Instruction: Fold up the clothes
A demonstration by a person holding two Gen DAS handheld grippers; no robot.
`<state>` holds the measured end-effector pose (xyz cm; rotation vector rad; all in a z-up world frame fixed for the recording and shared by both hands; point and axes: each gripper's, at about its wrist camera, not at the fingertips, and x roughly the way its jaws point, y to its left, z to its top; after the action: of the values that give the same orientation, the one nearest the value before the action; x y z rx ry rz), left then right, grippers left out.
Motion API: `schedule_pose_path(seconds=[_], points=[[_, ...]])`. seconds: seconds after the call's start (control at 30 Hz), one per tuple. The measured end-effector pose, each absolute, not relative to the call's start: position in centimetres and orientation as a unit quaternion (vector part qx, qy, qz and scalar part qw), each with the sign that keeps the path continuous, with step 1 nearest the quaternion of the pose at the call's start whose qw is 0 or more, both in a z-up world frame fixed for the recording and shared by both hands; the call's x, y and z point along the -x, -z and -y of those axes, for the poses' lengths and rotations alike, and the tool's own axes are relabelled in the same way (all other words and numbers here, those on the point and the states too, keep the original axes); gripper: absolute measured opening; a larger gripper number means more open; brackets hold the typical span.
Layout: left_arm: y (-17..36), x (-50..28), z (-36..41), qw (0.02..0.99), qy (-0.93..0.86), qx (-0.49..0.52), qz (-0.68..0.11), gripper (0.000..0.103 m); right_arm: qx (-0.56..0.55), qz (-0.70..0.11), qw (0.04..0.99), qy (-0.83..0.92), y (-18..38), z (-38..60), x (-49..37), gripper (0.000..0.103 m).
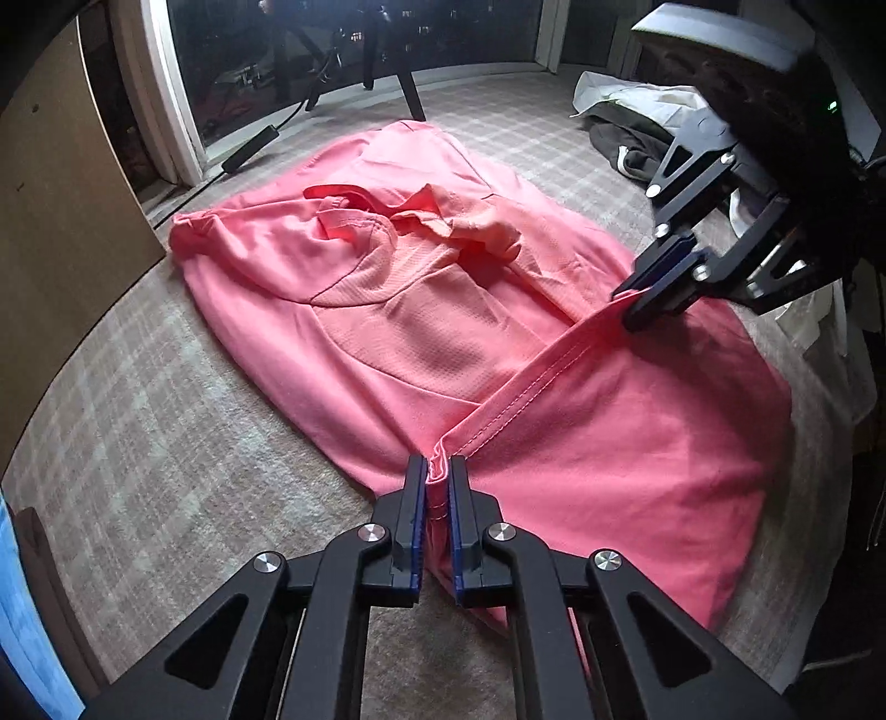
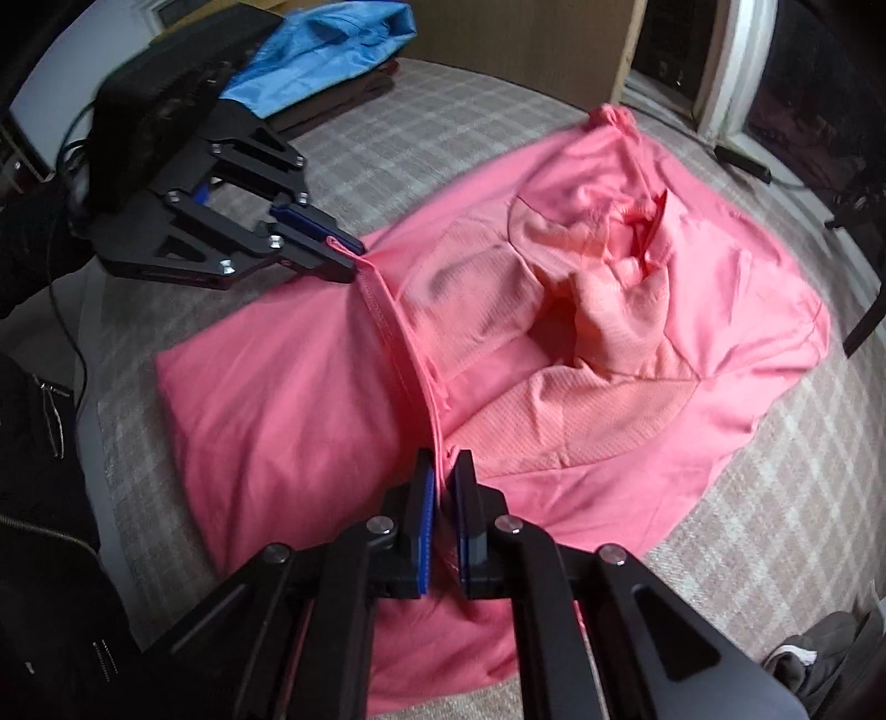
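A pink shirt (image 1: 432,332) lies spread on a grey plaid bed cover, with its mesh lining and collar showing at the far end; it also shows in the right wrist view (image 2: 609,343). My left gripper (image 1: 438,471) is shut on one corner of the shirt's stitched hem and shows in the right wrist view (image 2: 349,252). My right gripper (image 2: 442,471) is shut on the other end of the same hem and shows in the left wrist view (image 1: 637,302). The hem (image 1: 531,382) is stretched taut between the two grippers, raised above the shirt body.
A blue garment (image 2: 326,44) lies at the back left in the right wrist view. White and dark clothes (image 1: 631,127) lie piled at the far right in the left wrist view. A window (image 1: 343,50), a cable and a tripod leg stand beyond the bed cover (image 1: 166,443).
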<state>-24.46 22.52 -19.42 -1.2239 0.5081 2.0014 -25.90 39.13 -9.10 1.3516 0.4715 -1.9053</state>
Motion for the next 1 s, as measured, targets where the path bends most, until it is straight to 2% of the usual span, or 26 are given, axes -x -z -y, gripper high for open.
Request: schedule_pose_path(seconds=[0.13,0.23,0.3,0.37,0.4,0.43,0.5,0.6,0.7,0.77,0.87,1.0], points=[[19.1,24.1,-22.1,0.357,-0.781,0.474,-0.195,0.007,-0.515,-0.191,0.374,0.747,8.5,-38.5,26.0,0.006],[19.1,24.2,-21.8,0.348,-0.784,0.477,-0.193,0.011,-0.512,-0.203,0.369,0.749,9.4,-37.6,26.8,0.007],[19.6,24.6,-21.3,0.333,-0.784,0.486,-0.193,0.019,-0.533,-0.218,0.356,0.736,10.9,-36.9,27.6,0.009],[19.7,25.1,-20.8,0.318,-0.784,0.498,-0.188,0.020,-0.537,-0.213,0.334,0.745,10.4,-37.5,27.8,0.015],[19.3,25.0,-20.5,0.317,-0.788,0.496,-0.181,0.020,-0.531,-0.200,0.327,0.756,9.4,-38.3,27.7,0.021],[18.7,24.8,-20.1,0.314,-0.793,0.492,-0.175,0.019,-0.525,-0.184,0.317,0.768,8.5,-39.4,27.3,0.033],[17.7,23.9,-19.3,0.318,-0.795,0.494,-0.153,0.019,-0.517,-0.148,0.282,0.794,6.5,-42.4,26.0,0.048],[17.5,21.7,-18.2,0.328,-0.782,0.517,-0.113,0.029,-0.537,-0.020,0.259,0.803,5.6,-47.5,22.5,0.048],[17.8,18.7,-17.4,0.340,-0.761,0.547,-0.076,0.029,-0.551,0.090,0.244,0.793,6.8,-50.6,18.5,0.048],[18.1,16.8,-17.3,0.353,-0.749,0.557,-0.060,0.030,-0.553,0.131,0.243,0.786,7.8,-51.1,15.6,0.048],[18.6,14.9,-17.9,0.370,-0.743,0.554,-0.065,0.030,-0.551,0.131,0.250,0.785,8.5,-50.1,13.4,0.048],[19.0,13.6,-19.4,0.381,-0.745,0.540,-0.094,0.030,-0.559,0.087,0.257,0.784,9.9,-48.7,12.9,0.048]])
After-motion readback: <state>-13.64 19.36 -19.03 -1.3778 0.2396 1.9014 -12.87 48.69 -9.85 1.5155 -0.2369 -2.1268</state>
